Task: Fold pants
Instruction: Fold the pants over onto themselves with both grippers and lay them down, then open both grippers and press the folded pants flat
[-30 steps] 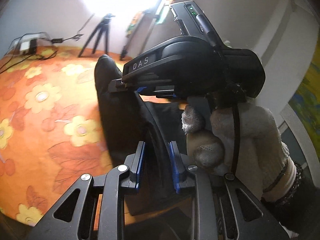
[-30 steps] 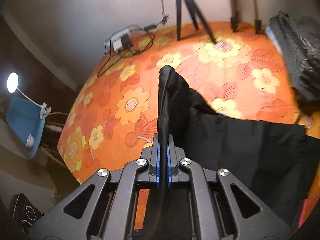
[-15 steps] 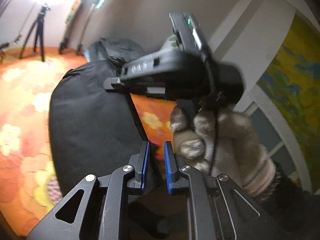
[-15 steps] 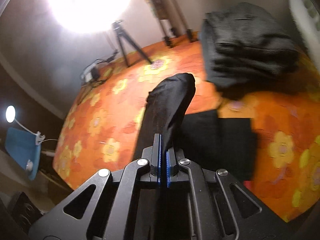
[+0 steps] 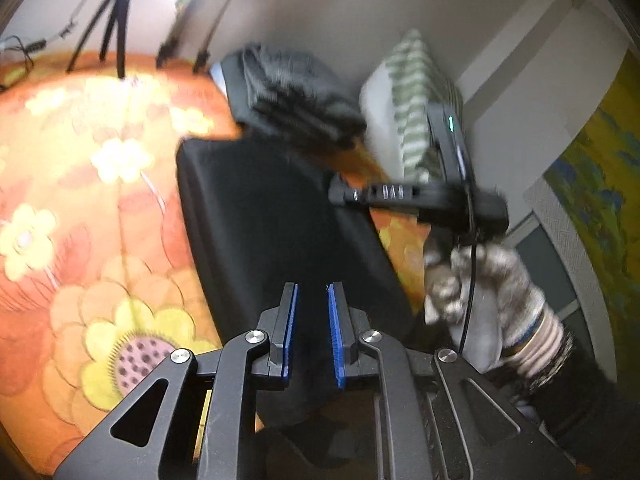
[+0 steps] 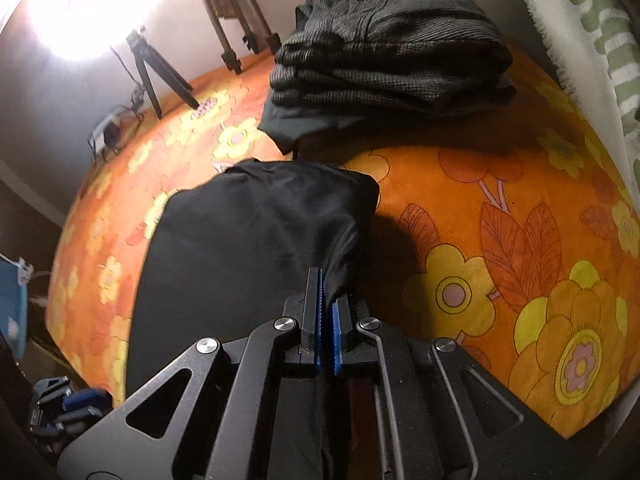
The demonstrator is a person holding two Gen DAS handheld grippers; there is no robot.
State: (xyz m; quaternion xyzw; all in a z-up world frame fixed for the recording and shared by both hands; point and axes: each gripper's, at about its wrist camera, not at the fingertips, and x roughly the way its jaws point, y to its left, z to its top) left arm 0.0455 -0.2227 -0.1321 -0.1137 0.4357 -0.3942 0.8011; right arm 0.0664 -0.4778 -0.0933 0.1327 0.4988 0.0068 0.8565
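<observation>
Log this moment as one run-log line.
step: folding black pants | right gripper: shut on pants | left gripper: slightly apart, fabric between | stack of folded pants behind

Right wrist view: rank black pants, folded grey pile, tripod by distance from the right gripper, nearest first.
1. black pants: clamped in the right gripper, spreading up and left over the bedspread.
2. folded grey pile: beyond the pants, upper centre-right, lying on another dark garment.
3. tripod: farthest, at the bed's far edge, upper left below the lamp glare.
</observation>
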